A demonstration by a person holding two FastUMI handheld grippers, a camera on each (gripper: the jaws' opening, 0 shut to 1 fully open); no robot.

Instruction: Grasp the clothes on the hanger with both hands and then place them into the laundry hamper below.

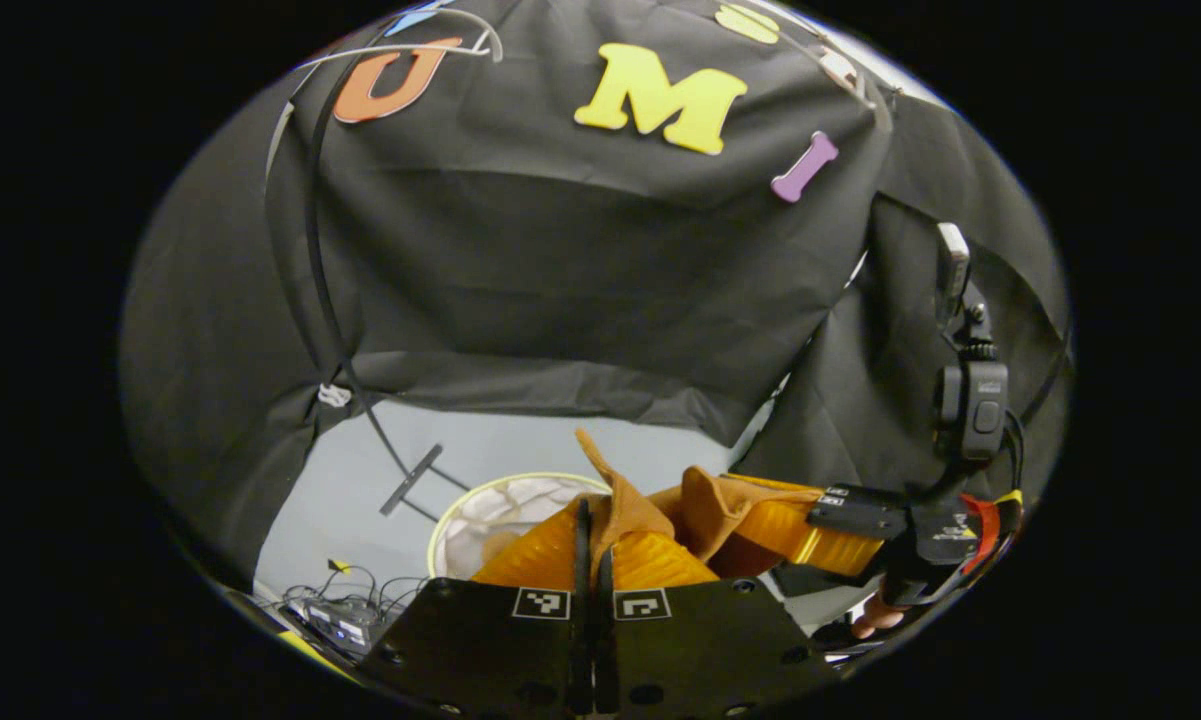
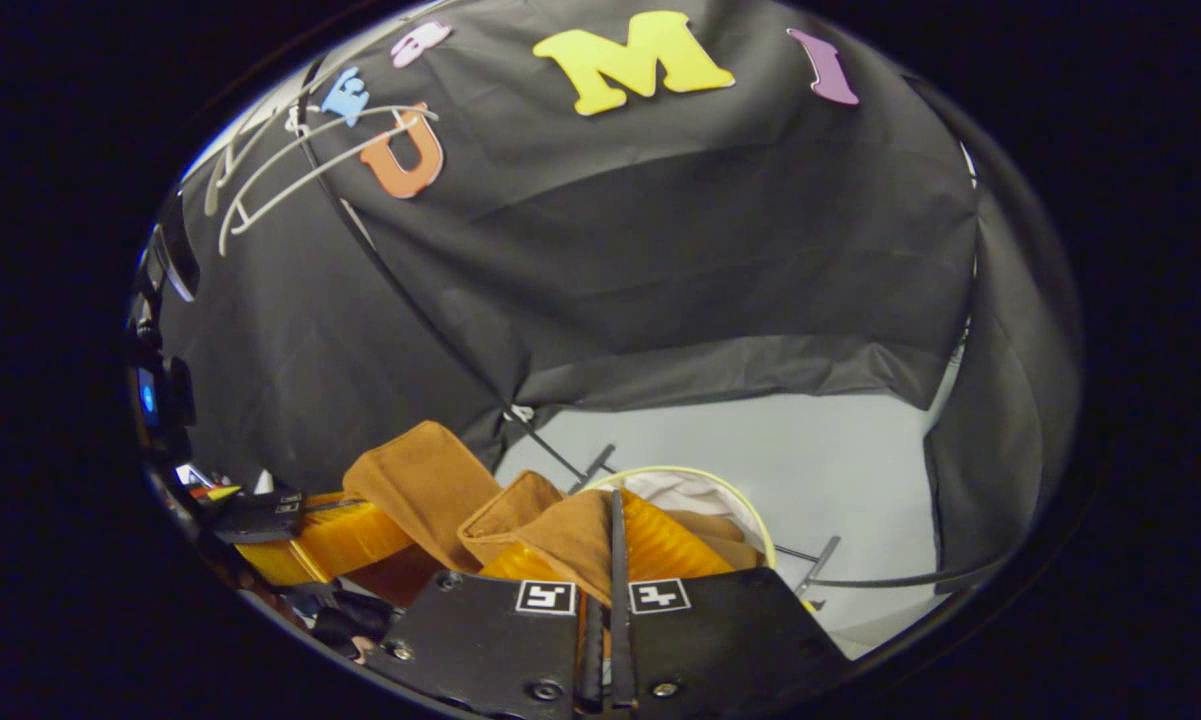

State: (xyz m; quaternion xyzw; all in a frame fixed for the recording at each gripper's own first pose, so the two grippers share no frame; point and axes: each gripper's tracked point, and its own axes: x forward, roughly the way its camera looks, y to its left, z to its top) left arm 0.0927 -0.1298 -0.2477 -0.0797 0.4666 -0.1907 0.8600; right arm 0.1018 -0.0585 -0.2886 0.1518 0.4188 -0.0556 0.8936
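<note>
floor point(image 1: 520, 450), pale grey, bare between black drapes; same floor in right gripper view point(image 2: 840, 470).

stand point(image 1: 315, 260): thin black pole, rising from a short foot bar on the floor, white clip low on the pole. in right gripper view, stand point(image 2: 410, 300) running up to a white hanger point(image 2: 290, 165), bare, high at upper left.

hamper point(image 1: 505, 505): round, pale yellow rim, whitish mesh lining, set on the floor below and beyond the grippers, beside the stand's foot. in right gripper view, hamper point(image 2: 705, 490) just behind the cloth, partly covered by it.

cloth point(image 1: 700, 500): tan-brown, bunched, held up above the hamper's near edge, stretched between both grippers; one corner sticking up in a point. in right gripper view, cloth point(image 2: 430, 475) folded in broad loops.

left gripper point(image 1: 592, 545): black body, orange ribbed fingers point(image 1: 540, 555) pressed together with a fold of cloth pinched between. seen from the right gripper view at lower left point(image 2: 330, 530), clamped on the cloth's far end.

right gripper point(image 2: 610, 550): orange ribbed fingers point(image 2: 670, 550) closed tight on a fold of cloth. seen from the left gripper view at right point(image 1: 840, 540), orange fingers nipping the cloth, camera mast above, fingertips of a hand point(image 1: 875, 618) beneath.

cables and small box point(image 1: 345, 605) on the floor, lower left.
</note>
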